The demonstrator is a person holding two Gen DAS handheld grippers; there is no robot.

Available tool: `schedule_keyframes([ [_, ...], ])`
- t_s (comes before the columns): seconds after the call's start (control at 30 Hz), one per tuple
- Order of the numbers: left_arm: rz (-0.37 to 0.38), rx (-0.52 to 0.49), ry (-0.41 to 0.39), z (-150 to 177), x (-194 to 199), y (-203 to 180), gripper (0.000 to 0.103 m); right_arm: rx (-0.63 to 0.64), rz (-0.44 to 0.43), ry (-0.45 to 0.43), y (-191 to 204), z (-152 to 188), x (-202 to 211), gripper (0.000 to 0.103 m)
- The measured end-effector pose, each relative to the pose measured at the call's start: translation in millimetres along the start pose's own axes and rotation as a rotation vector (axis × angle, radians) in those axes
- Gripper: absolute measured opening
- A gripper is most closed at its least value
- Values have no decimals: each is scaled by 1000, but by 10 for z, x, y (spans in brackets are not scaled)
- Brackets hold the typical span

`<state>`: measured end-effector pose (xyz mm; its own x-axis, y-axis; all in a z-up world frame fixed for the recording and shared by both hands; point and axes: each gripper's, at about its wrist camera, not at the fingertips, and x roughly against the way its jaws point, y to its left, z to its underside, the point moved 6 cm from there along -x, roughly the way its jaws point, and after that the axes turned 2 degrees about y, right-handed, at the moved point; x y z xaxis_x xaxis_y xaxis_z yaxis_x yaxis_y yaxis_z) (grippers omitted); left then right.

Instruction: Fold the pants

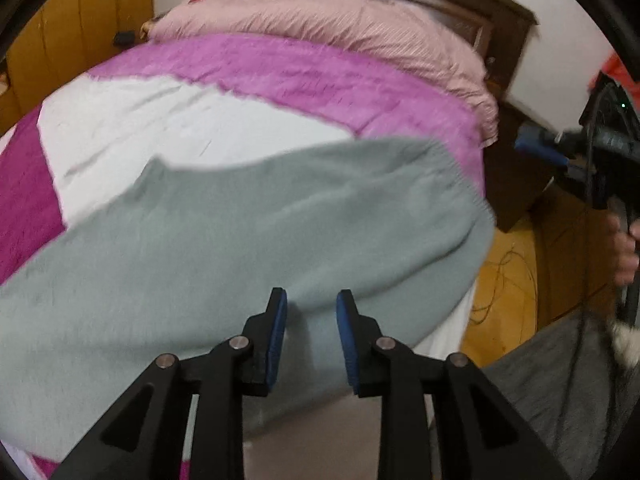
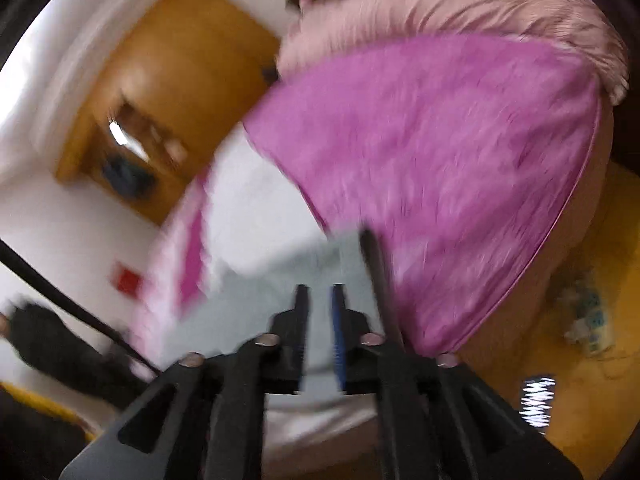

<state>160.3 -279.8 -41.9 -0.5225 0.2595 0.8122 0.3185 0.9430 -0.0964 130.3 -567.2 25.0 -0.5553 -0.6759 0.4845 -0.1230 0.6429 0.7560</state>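
Observation:
The grey-green pants lie spread across the near side of the bed, reaching to its right edge. My left gripper is open and empty, just above the pants' near edge. In the blurred right wrist view my right gripper is open with a narrow gap and holds nothing, hovering over the pale pants. The right gripper also shows in the left wrist view, off the bed's right side, held in a hand.
The bed carries a purple and white blanket and a pink quilt by the wooden headboard. The wooden floor with loose cables lies right of the bed. A wooden cabinet stands beyond the bed.

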Motion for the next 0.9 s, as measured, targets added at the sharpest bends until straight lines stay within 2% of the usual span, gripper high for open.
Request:
schedule_keyframes([
  [0.07,1,2,-14,-77,-100,-64,29,-26,-87,-18,-86,-68,127,31],
  [0.13,21,32,124,-22,-415,-126,28,-58,-85,-11,-264,-44,89,34],
  [0.23,-19,-15,115,-13,-420,-223,28,-119,-72,28,-542,144,-138,34],
  [0.33,13,-7,128,-45,-368,-250,29,-170,-130,78,-645,410,-413,34],
  [0.4,11,-23,136,-79,-369,-268,29,-155,-170,93,-634,538,-525,34],
  [0.5,-5,-44,145,-44,-357,-276,29,-102,-179,132,-620,677,-670,35],
  [0.63,-10,-59,135,13,-328,-277,29,-8,-155,199,-624,707,-899,35],
  [0.83,6,-21,143,24,-350,-234,29,-33,-261,175,-459,514,-1015,35],
  [0.9,8,-22,150,10,-355,-226,29,-50,-278,210,-471,441,-1169,35],
])
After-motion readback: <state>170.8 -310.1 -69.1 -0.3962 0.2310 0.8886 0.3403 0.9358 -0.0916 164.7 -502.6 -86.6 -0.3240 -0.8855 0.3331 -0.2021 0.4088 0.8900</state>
